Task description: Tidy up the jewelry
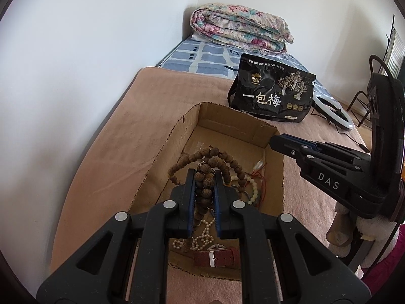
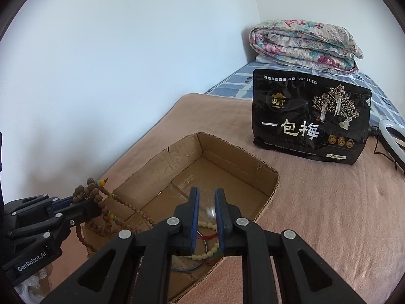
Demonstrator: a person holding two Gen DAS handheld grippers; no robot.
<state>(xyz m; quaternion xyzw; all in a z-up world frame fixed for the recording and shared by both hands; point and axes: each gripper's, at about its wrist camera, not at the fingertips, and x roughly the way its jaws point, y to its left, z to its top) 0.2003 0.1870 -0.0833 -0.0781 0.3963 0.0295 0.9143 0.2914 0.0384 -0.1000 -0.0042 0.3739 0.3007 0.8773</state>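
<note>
A long strand of brown wooden beads (image 1: 215,162) hangs from my left gripper (image 1: 205,174), which is shut on it over the near half of an open cardboard box (image 1: 227,121). In the right wrist view that strand (image 2: 101,202) drapes from the left gripper (image 2: 83,202) across the box's left rim (image 2: 141,167). On the box floor lie a pearl necklace (image 1: 202,238), a red watch strap (image 1: 215,255) and a cream bead bracelet (image 2: 205,253) with red cord. My right gripper (image 2: 206,192) hovers over the bracelet, jaws slightly open, pinching nothing.
The box sits on a pink blanket (image 2: 316,215) on a bed against a white wall. A black snack pouch (image 2: 308,119) stands behind the box, and a folded floral quilt (image 2: 303,45) lies further back. A white ring light (image 1: 334,114) lies at the right.
</note>
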